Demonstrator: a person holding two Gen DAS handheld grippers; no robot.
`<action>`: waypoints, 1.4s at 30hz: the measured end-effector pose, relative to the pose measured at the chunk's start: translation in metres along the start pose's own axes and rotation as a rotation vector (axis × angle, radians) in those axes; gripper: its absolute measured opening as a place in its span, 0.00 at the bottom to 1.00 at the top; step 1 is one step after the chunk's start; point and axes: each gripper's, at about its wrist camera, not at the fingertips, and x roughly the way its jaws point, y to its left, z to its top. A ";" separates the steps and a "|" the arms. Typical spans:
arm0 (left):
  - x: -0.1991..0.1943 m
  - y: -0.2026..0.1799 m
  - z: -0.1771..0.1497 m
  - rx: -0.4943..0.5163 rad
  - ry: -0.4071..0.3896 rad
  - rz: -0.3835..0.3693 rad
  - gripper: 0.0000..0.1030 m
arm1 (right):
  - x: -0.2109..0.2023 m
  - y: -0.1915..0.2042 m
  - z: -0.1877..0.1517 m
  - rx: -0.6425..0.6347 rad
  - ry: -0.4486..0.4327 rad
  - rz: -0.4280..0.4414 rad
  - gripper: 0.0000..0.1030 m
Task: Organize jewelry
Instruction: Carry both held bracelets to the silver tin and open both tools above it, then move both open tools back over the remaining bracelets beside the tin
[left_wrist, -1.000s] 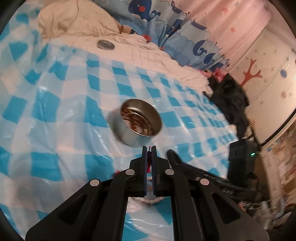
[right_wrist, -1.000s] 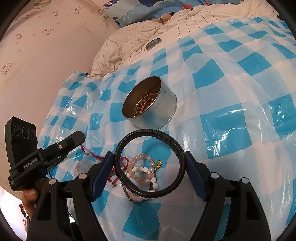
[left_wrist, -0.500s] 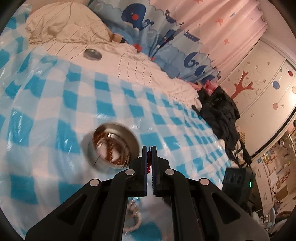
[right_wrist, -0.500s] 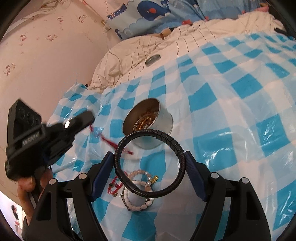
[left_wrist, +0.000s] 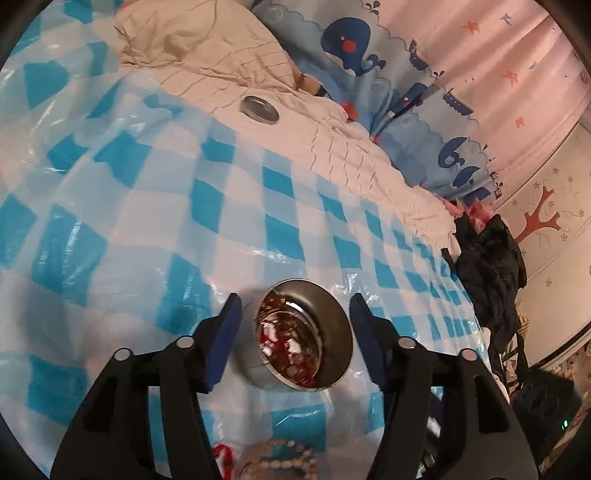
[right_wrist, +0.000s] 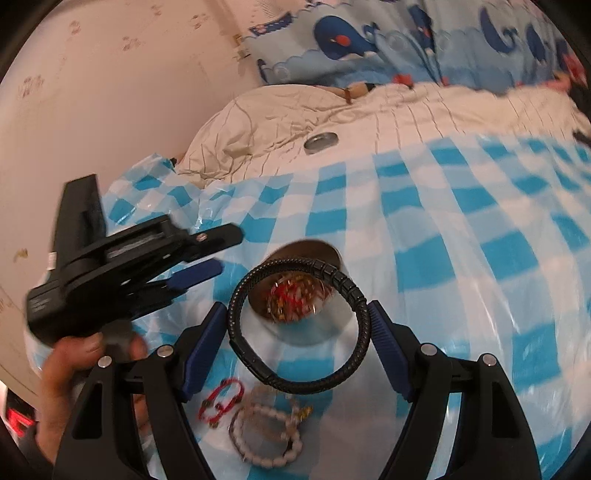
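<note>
Blue-and-white checked plastic sheet covers the bed; the metal tin sits on it as reference. Left gripper: fingers spread wide, empty, above the tin. Inside the tin: a red cord piece on gold-toned jewelry. Right gripper: fingers pressed against the black braided bracelet, held above the tin. Nearer than the tin: red string bracelet and pale bead bracelets. Beyond the tin: round lid on the cream bedding.
</note>
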 end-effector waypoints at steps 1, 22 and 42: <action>-0.005 0.002 0.000 0.000 -0.007 0.010 0.61 | 0.007 0.004 0.004 -0.027 0.000 -0.015 0.72; -0.067 0.004 -0.066 0.122 0.010 0.138 0.82 | -0.022 -0.012 -0.049 0.028 0.071 -0.088 0.82; -0.076 0.025 -0.047 0.028 -0.004 0.156 0.86 | -0.008 -0.021 -0.037 0.061 0.022 -0.153 0.85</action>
